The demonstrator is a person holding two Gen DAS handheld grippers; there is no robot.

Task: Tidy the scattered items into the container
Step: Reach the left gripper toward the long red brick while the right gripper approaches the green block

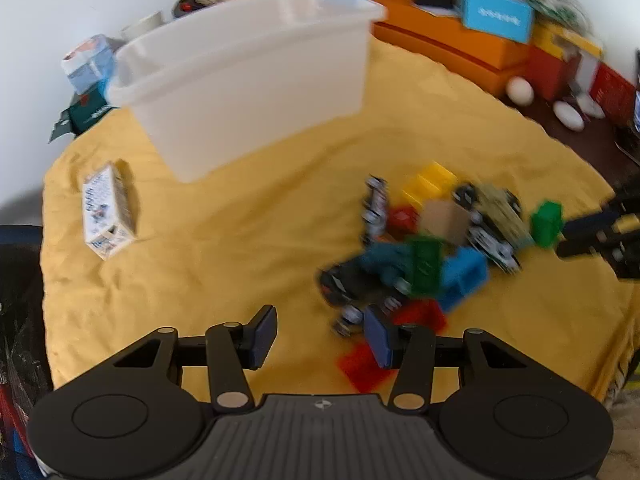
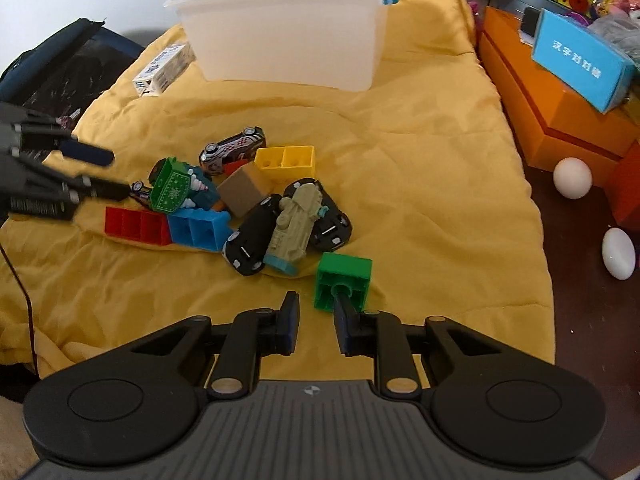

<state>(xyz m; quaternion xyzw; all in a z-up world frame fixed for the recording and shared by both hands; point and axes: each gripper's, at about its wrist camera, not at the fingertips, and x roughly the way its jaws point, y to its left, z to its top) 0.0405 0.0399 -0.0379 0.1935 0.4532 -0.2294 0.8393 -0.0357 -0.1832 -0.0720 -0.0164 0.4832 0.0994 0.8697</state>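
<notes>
Here we hover both grippers over toys heaped on the yellow blanket (image 2: 420,184).

From the left wrist, our left gripper (image 1: 320,338) is spread and empty above the blurred toy pile (image 1: 432,248), the white container (image 1: 256,92) toward the blanket's far edge. From the right wrist, our right gripper (image 2: 316,322) is nearly pressed together, holding nothing, a green block (image 2: 344,280) touching its right finger, the pile mid-blanket.

Two red blocks (image 2: 136,226), two green (image 2: 344,280), one yellow (image 2: 285,163), one blue (image 2: 198,231).
</notes>
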